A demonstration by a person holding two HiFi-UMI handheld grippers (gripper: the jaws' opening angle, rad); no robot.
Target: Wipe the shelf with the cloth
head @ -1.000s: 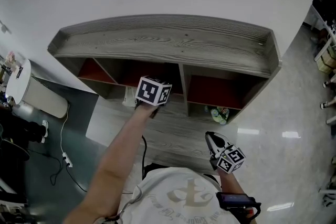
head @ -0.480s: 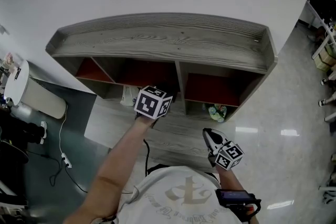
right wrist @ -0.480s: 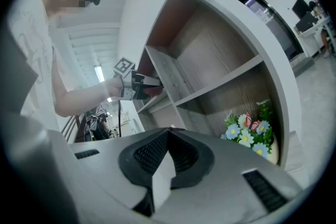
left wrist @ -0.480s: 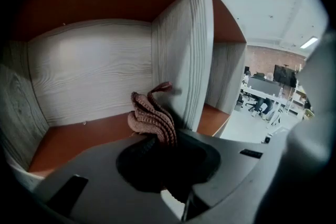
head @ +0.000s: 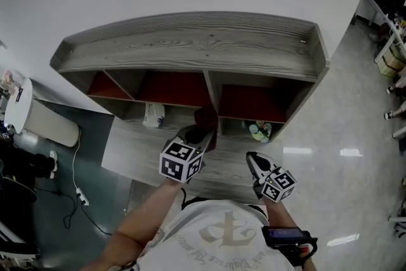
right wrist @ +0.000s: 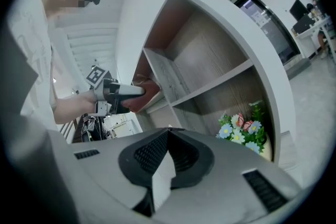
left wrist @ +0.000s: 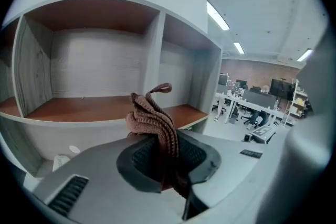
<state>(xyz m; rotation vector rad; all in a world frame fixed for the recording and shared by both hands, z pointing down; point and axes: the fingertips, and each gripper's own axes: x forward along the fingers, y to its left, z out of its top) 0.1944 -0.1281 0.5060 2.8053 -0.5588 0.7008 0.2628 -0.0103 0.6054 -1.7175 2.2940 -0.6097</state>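
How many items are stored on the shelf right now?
2: a white container in the lower row left of the divider, flowers right of it. Others may be hidden.

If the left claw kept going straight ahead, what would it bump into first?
Probably the shelf's upright divider, about where the brown board meets it; the cloth shut in the left claw would touch first. Depth is uncertain.

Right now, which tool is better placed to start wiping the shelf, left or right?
Left. The left tool is shut on the cloth and points into the shelf's open middle compartment. The right tool is shut with nothing in it.
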